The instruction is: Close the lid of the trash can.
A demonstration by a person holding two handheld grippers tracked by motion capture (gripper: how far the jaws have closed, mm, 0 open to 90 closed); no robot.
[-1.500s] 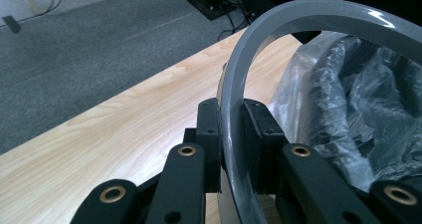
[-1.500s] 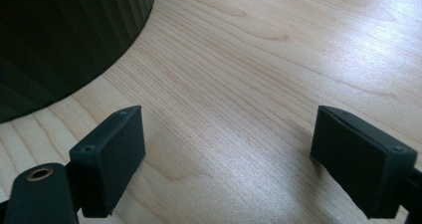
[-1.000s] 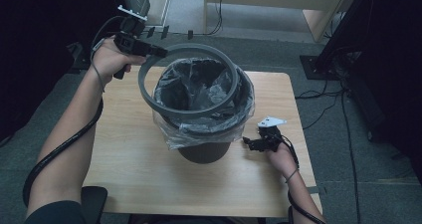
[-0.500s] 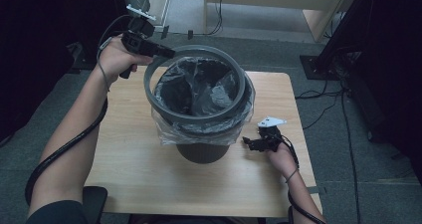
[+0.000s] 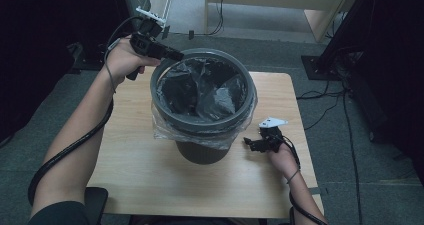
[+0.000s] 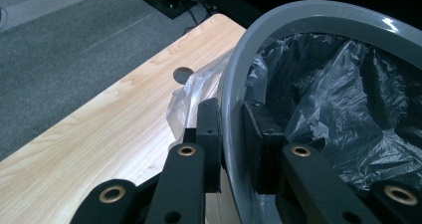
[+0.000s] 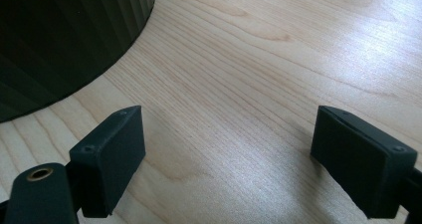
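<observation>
Left gripper (image 5: 172, 56), near the table's far left corner, with its jaws drawn close together and clamped on the grey ring (image 5: 200, 120), one pad (image 6: 209, 134) on the ring's outer face and the other on its inner face. Compared with a second ago, the ring has shifted: then it hung tilted and offset toward the left over the bin; now it sits more nearly centred and level over the mouth of the dark bin (image 5: 202, 152), pressing on the clear plastic liner (image 5: 165, 130) whose edge spills out beneath it. This suggests that the ring is being seated to pin the liner, and that the fit is close to done but not confirmed, since the far rim's seating cannot be told. Right gripper (image 5: 254, 144), low on the table (image 5: 125, 150) toward its right edge just beside the bin's base, with jaws wide apart and nothing between them but bare wood. The bin stands at the middle of the table.
</observation>
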